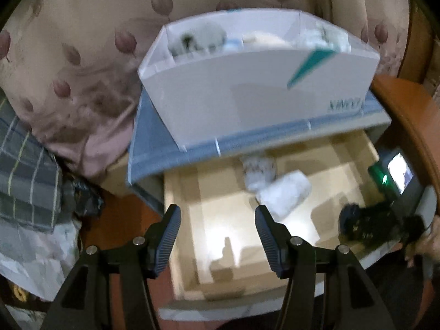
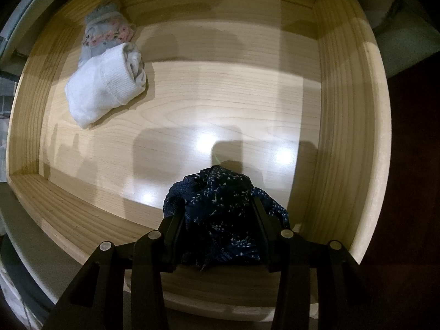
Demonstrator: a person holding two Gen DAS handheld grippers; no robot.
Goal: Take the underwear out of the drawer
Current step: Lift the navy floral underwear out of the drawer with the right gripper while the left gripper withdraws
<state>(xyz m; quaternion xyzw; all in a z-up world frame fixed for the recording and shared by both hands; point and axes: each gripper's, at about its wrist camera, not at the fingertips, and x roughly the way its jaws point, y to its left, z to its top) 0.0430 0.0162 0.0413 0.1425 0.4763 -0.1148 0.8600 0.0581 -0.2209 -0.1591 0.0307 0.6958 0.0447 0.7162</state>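
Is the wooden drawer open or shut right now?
Open. The drawer is pulled out from under the cabinet top, its wooden floor exposed, with rolled socks lying inside.

Home bedroom: leaf-print bedding (image 1: 82,55), plaid fabric (image 1: 24,170), wooden drawer (image 2: 220,88) with rolled socks (image 2: 106,82), storage box (image 1: 247,82) on top.

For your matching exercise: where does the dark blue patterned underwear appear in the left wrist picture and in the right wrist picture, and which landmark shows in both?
Left wrist view: dark blue patterned underwear at the right edge, over the open wooden drawer.
Right wrist view: bottom centre, bunched between the right gripper fingers, near the drawer's front wall.
Shared landmark: the white rolled sock toward the back of the drawer.
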